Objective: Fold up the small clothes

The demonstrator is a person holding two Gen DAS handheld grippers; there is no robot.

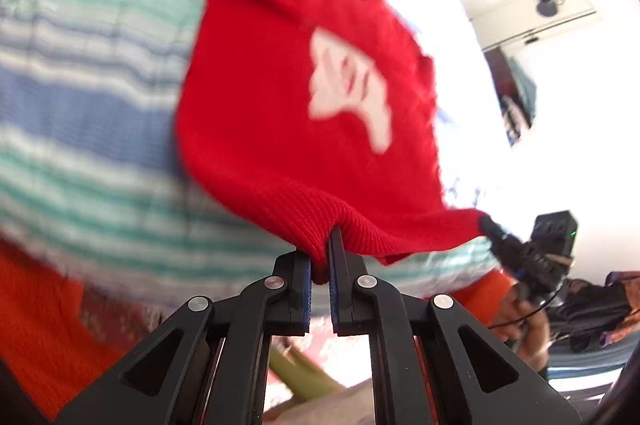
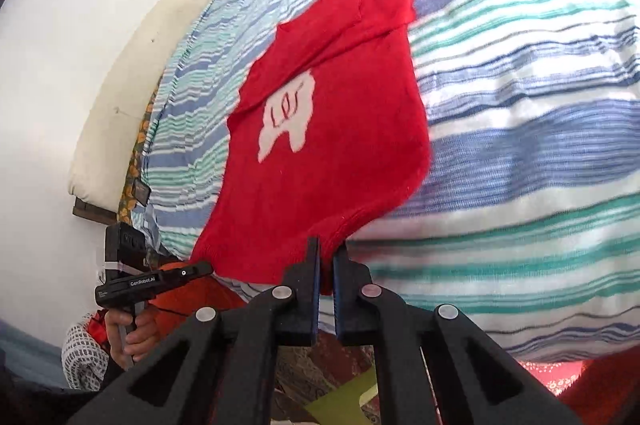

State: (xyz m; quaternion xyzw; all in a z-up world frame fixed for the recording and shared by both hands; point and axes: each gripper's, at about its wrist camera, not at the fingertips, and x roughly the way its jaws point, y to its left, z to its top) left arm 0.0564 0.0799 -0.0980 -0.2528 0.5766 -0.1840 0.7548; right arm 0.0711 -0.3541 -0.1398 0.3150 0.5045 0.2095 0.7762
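Though both wrist views blur toward the rims, main items are readable. Red knit sweater [image 1: 280, 129] fills centre of left view; its white chest motif [image 1: 348, 85] is smeared there, shape unclear. Sharper in right view: motif [image 2: 286, 117] is a lobed white patch w/ thin red lines. Far end of garment (sleeve/neck area) folds over itself, exact part can't be told. Lower corners of both views cut off by gripper bodies; patterned cloth and a green strip below are only partly seen.

Materials: sweater is ribbed at hem, finer knit above, edges fuzzy. It lies spread over a striped bedsheet [image 1: 88, 97], blue/teal/white bands, woven, lightly wrinkled. Cream pillow [image 2: 132, 93] against white wall, upper left of right view.

Left gripper [image 1: 320, 265]: black linkage, blue pads, jaws nearly closed, pinching a bunched fold of the ribbed hem; fabric drapes up and away from it, so hem is lifted off sheet here. Right gripper [image 2: 326, 265]: same build, jaws close together, nipping hem at another point; cloth tucks down between pads.

Pose: both point fwd along the sheet toward garment, side by side along the hem. In right view the other gripper shows at lower left, bare hand [image 2: 128, 335] wrapped round its handle, hem corner at its tip. Left view shows its counterpart at right edge, blurred, holding hem corner.
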